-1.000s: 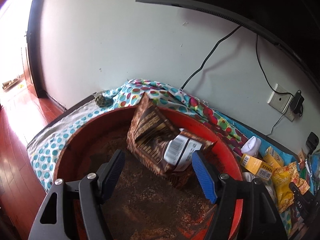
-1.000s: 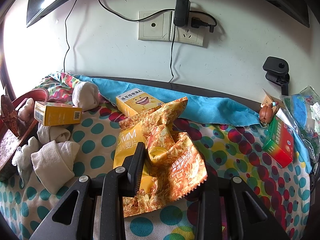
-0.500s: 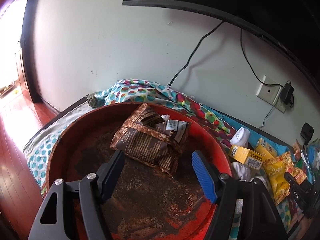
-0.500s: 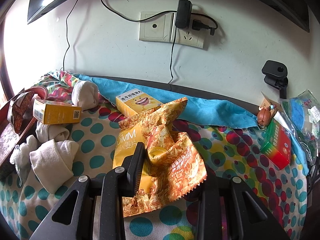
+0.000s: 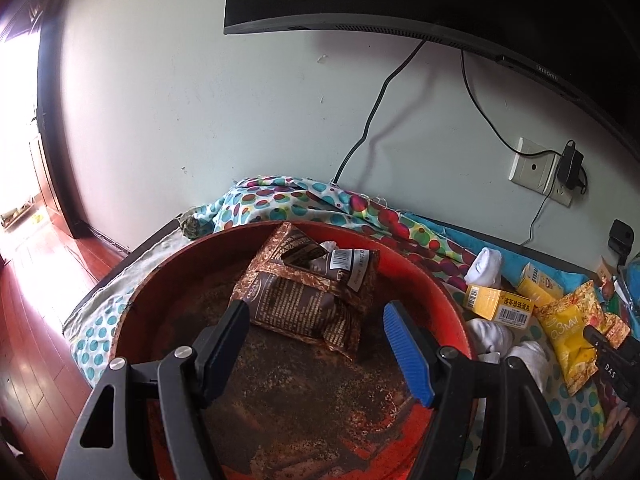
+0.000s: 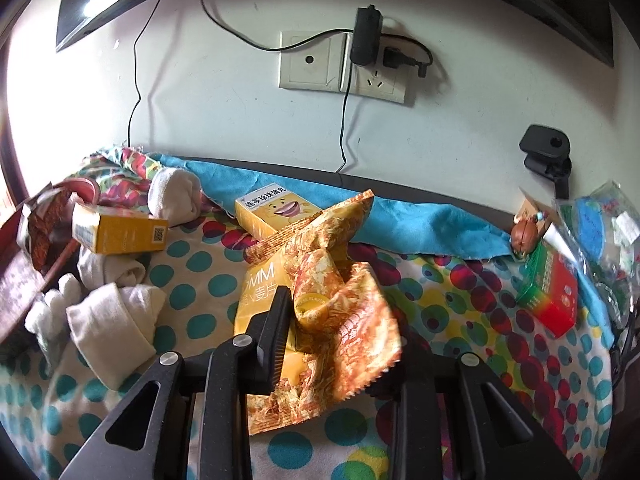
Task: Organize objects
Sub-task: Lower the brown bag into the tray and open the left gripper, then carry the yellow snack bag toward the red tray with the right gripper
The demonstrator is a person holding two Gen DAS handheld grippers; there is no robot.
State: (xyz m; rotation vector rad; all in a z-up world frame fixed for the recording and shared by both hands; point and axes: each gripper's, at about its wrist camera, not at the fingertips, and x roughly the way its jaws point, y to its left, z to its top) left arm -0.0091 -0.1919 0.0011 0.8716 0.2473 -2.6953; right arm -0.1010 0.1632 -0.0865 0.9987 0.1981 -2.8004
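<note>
My left gripper (image 5: 316, 314) hangs open over a worn red basin (image 5: 444, 296), nothing between its fingers. A brown snack packet (image 5: 296, 300) lies flat in the basin's far half, just beyond the fingertips. In the right wrist view my right gripper (image 6: 340, 320) is closing its jaws on a crumpled orange snack bag (image 6: 320, 252). The bag fills the gap and hides the right finger. A yellow bag (image 6: 260, 292) lies under it on the dotted cloth. The left wrist view shows that gripper's black tip (image 5: 600, 340) at the same bags.
Two yellow boxes (image 6: 120, 232) (image 6: 272, 212) and several rolled white socks (image 6: 112, 320) lie between basin and bags. A green-and-red box (image 6: 552, 296) and plastic packets sit at the right. Cables hang from a wall socket (image 6: 340, 64). The table edge drops to wooden floor (image 5: 36, 280) at left.
The brown packet has tipped from standing on edge to lying flat in the basin, and the left gripper has drawn back from it. The right gripper's fingers have come closer together on the orange bag.
</note>
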